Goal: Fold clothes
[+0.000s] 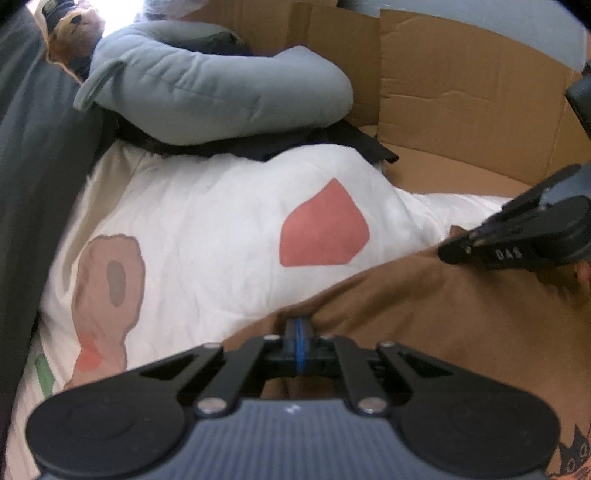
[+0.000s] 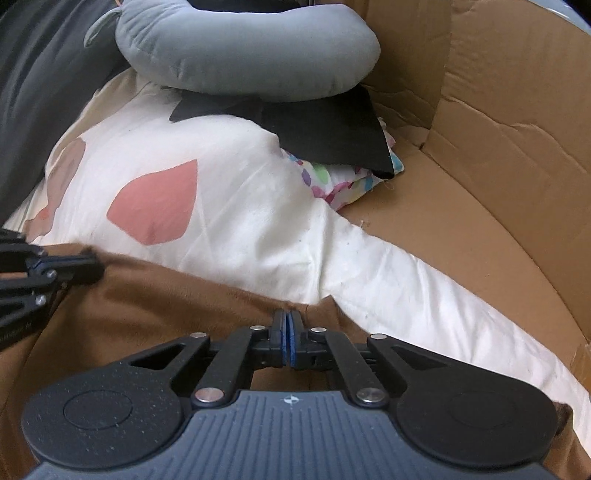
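Left gripper (image 1: 299, 325): jaws pressed together, blue pads meeting, tips pushed into the far edge of the brown garment (image 1: 424, 332). Cloth bunches up around the tips; a fold of it seems pinched, though the tips themselves are buried and the bite cannot be seen directly.

Right gripper (image 2: 287, 321): jaws likewise drawn tight, pinching the same brown edge further along, where a small pucker rises at the tips. In the left wrist view this gripper enters from the right edge, its body cut off by the frame.

The brown garment lies nearest the cameras, spread over a white quilt (image 2: 240, 221) printed with a pink patch and a tan blotch. Most of the garment sits under the gripper bodies, so its shape is unreadable. A small cartoon print (image 1: 572, 458) shows at the lower right corner of the left wrist view, partly cut off.

Further out: a black cloth (image 2: 332, 129) over a multicoloured dotted fabric (image 2: 332, 181), both half covered by a grey curved cushion (image 2: 251, 55). Cardboard walls (image 2: 498, 129) behind and to the right. Stuffed toy (image 1: 74, 33) top left, blurred, overexposed. Dark grey fabric (image 1: 33, 166) along the left edge, identity unclear.
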Demonstrator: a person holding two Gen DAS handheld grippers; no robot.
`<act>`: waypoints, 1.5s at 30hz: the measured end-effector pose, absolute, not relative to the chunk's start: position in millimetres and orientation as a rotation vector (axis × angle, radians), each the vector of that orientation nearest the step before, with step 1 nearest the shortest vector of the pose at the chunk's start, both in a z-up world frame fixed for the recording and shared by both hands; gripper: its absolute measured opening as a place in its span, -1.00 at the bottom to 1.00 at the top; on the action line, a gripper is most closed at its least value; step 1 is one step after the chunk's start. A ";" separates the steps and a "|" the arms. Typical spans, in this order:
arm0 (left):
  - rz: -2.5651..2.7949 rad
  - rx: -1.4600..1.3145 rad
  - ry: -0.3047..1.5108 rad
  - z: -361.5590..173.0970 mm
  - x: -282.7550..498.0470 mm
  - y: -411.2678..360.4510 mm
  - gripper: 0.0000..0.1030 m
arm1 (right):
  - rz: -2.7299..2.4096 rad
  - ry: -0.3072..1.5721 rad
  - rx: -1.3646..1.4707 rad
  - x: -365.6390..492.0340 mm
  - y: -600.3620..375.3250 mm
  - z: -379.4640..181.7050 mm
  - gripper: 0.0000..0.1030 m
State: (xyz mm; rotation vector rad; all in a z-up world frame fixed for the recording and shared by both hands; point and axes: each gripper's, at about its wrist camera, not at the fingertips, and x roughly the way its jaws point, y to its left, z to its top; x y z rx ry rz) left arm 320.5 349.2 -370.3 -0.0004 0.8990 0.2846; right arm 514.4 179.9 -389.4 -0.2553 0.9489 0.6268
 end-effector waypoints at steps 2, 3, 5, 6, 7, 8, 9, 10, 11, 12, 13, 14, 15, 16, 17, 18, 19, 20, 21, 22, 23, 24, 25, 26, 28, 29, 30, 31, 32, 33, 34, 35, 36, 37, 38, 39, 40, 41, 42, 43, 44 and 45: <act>0.287 -0.014 0.900 -367.3 317.7 350.2 -0.95 | 0.622 0.932 -0.233 518.1 180.3 -386.8 -0.91; 0.283 -0.024 0.895 -364.7 316.3 350.0 -0.97 | 0.615 0.931 -0.210 520.9 179.7 -384.7 -0.91; 0.263 -0.054 0.866 -357.2 312.6 348.7 -0.97 | 0.601 0.928 -0.165 526.6 178.5 -380.4 -0.88; 0.250 -0.067 0.849 -353.4 310.9 347.6 -0.97 | 0.602 0.923 -0.160 527.8 177.2 -377.3 -0.89; 0.232 -0.072 0.837 -350.8 310.8 344.9 -0.97 | 0.602 0.919 -0.155 528.9 176.0 -374.2 -0.90; 0.216 -0.069 0.834 -350.1 312.5 341.3 -0.97 | 0.603 0.914 -0.149 530.0 174.6 -371.0 -0.89; 0.200 -0.066 0.831 -349.4 314.3 337.8 -0.97 | 0.609 0.907 -0.140 529.6 170.9 -366.5 -0.89; 0.183 -0.064 0.828 -348.7 316.0 334.2 -0.97 | 0.615 0.900 -0.131 529.1 167.2 -362.1 -0.89; 0.169 -0.061 0.829 -349.3 318.8 330.5 -0.97 | 0.617 0.895 -0.130 528.7 163.3 -357.8 -0.87; 0.158 -0.058 0.837 -352.2 323.1 326.8 -0.97 | 0.618 0.894 -0.136 528.2 159.1 -354.9 -0.87; 0.146 -0.057 0.843 -355.3 327.5 323.0 -0.97 | 0.619 0.893 -0.142 527.8 155.0 -352.0 -0.87; 0.137 -0.059 0.847 -358.6 332.1 319.6 -0.96 | 0.620 0.892 -0.149 527.3 150.9 -349.1 -0.87; 0.135 -0.060 0.851 -362.0 337.0 317.2 -0.96 | 0.623 0.891 -0.162 526.2 146.8 -346.5 -0.86; 0.137 -0.061 0.858 -365.3 341.7 315.4 -0.96 | 0.626 0.889 -0.176 525.2 142.7 -344.0 -0.85; 0.138 -0.065 0.862 -368.1 346.5 314.2 -0.95 | 0.627 0.885 -0.189 525.3 138.8 -341.3 -0.83; 0.142 -0.075 0.867 -370.4 351.1 314.7 -0.94 | 0.626 0.883 -0.200 525.4 133.6 -338.1 -0.79; 0.147 -0.089 0.878 -372.9 355.5 316.5 -0.93 | 0.619 0.879 -0.202 524.3 127.7 -335.3 -0.73; 0.152 -0.103 0.889 -375.4 360.0 318.2 -0.93 | 0.612 0.876 -0.205 523.2 121.7 -332.4 -0.67; 0.157 -0.117 0.900 -377.8 364.4 320.0 -0.93 | 0.601 0.873 -0.205 521.5 113.6 -328.5 -0.62; 0.162 -0.129 0.909 -379.6 368.1 321.1 -0.94 | 0.593 0.871 -0.207 519.9 105.4 -325.3 -0.48; 0.165 -0.135 0.915 -380.0 370.6 321.0 -0.94 | 0.585 0.869 -0.209 518.2 97.3 -322.0 -0.42; 0.166 -0.135 0.923 -379.8 372.9 320.1 -0.94 | 0.578 0.868 -0.215 516.0 89.3 -318.3 -0.42; 0.168 -0.133 0.932 -379.2 375.0 319.3 -0.94 | 0.570 0.869 -0.217 514.5 80.1 -314.0 -0.41; 0.167 -0.133 0.943 -377.7 376.2 318.9 -0.94 | 0.561 0.870 -0.219 513.1 71.0 -309.8 -0.39; 0.160 -0.150 0.954 -371.2 374.0 319.7 -0.75 | 0.545 0.871 -0.213 509.6 51.8 -300.1 -0.26; 0.158 -0.156 0.954 -366.8 371.4 320.1 -0.60 | 0.539 0.868 -0.202 507.9 41.6 -294.2 -0.17; 0.159 -0.155 0.948 -361.3 367.4 320.2 -0.26 | 0.531 0.871 -0.198 507.7 31.8 -288.1 -0.11; 0.161 -0.154 0.942 -355.8 363.5 320.4 0.01 | 0.523 0.875 -0.193 507.5 22.1 -282.0 -0.06; 0.163 -0.147 0.937 -350.2 359.2 320.0 0.08 | 0.515 0.877 -0.190 507.2 12.4 -275.8 -0.02; 0.168 -0.132 0.939 -344.8 354.9 319.1 0.09 | 0.510 0.871 -0.197 505.3 3.1 -268.4 0.00; 0.171 -0.118 0.946 -340.1 351.7 318.0 0.09 | 0.502 0.865 -0.205 503.8 -4.4 -261.3 0.01; 0.176 -0.107 0.954 -335.0 348.0 317.3 0.09 | 0.494 0.859 -0.212 502.3 -12.0 -254.1 0.01; 0.184 -0.104 0.961 -329.0 343.5 317.4 0.09 | 0.483 0.854 -0.205 500.1 -20.3 -246.0 0.01; 0.193 -0.106 0.965 -322.7 339.0 317.8 0.09 | 0.472 0.848 -0.198 497.9 -28.6 -237.9 0.01; 0.202 -0.110 0.968 -316.0 334.5 318.1 0.09 | 0.460 0.843 -0.191 495.6 -36.9 -229.9 0.01; 0.211 -0.116 0.970 -308.6 330.3 318.1 0.09 | 0.449 0.835 -0.184 492.3 -45.0 -221.5 0.01; 0.219 -0.123 0.972 -301.1 326.2 318.1 0.09 | 0.438 0.827 -0.177 488.9 -53.1 -213.2 0.01; 0.228 -0.127 0.973 -293.1 321.7 317.8 0.09 | 0.429 0.820 -0.172 485.7 -60.6 -204.8 0.02; 0.235 -0.126 0.974 -284.2 316.9 316.7 0.09 | 0.421 0.815 -0.163 482.1 -68.5 -196.3 0.02; 0.239 -0.123 0.976 -275.5 312.1 315.5 0.10 | 0.412 0.809 -0.154 478.6 -76.5 -187.8 0.02; 0.243 -0.119 0.977 -266.7 306.9 314.2 0.10 | 0.404 0.804 -0.145 475.0 -84.3 -179.4 0.02; 0.248 -0.114 0.976 -257.5 301.2 312.8 0.14 | 0.398 0.802 -0.140 470.9 -90.8 -172.3 0.02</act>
